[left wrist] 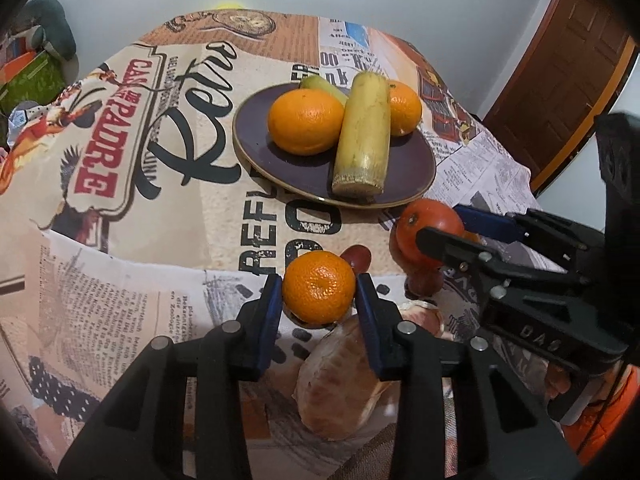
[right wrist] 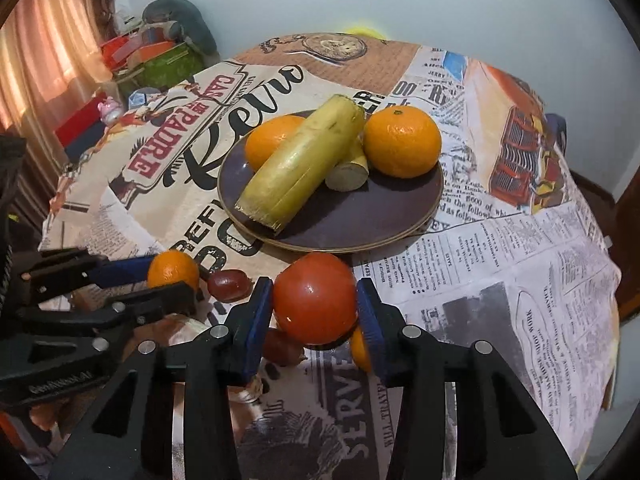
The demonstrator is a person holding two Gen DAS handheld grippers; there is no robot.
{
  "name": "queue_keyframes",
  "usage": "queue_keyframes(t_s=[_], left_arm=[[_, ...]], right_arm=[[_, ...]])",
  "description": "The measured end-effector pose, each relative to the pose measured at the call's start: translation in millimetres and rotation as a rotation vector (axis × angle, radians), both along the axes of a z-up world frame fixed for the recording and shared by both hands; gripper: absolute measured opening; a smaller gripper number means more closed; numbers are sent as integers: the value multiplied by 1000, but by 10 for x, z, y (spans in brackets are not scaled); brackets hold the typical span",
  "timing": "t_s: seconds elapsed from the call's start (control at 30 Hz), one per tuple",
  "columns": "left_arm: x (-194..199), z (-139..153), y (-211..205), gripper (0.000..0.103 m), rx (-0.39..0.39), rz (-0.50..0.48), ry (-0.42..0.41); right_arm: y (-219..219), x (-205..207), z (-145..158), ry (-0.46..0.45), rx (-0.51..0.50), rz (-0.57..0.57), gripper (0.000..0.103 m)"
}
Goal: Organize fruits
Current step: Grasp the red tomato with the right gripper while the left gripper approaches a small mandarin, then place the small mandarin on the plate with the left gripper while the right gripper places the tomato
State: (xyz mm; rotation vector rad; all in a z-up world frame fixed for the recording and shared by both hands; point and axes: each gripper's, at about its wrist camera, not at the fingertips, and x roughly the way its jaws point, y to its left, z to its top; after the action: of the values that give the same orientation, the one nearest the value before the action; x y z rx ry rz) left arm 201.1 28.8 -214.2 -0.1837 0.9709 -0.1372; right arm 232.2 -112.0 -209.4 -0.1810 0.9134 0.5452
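My left gripper (left wrist: 318, 284) is shut on a small mandarin (left wrist: 319, 293), its blue pads pressing both sides. To its right my right gripper (left wrist: 444, 224) is shut on a red tomato (left wrist: 428, 228). In the right wrist view the tomato (right wrist: 316, 300) sits between that gripper's (right wrist: 314, 288) blue pads, and the left gripper (right wrist: 168, 280) grips the mandarin (right wrist: 173, 270) at the left. Beyond both lies a dark purple plate (left wrist: 280, 160) (right wrist: 360, 216) with two oranges (left wrist: 306, 121) (right wrist: 402, 146) and two yellow-green cut stalk pieces (left wrist: 364, 136) (right wrist: 300, 164).
A newspaper-print cloth (right wrist: 500, 280) covers the round table. Near the grippers lie a dark red grape-like fruit (right wrist: 229, 283), a brown-red fruit (right wrist: 282, 346), an orange piece (right wrist: 360, 350) and a pale peeled fruit (left wrist: 340, 380). Clutter (right wrist: 160, 60) stands back left; a wooden door (left wrist: 560, 92) right.
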Motion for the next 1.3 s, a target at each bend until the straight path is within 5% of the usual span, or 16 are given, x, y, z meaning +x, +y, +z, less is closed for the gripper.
queue_keyframes(t_s=[0.8,1.3], left_arm=[[210,516,167,37,59,42,-146],[677,345,156,37,66,24,-119]], right_arm=[[-339,131,584,-145,111,-87,39],[-237,514,375,-119,99,-83,39]])
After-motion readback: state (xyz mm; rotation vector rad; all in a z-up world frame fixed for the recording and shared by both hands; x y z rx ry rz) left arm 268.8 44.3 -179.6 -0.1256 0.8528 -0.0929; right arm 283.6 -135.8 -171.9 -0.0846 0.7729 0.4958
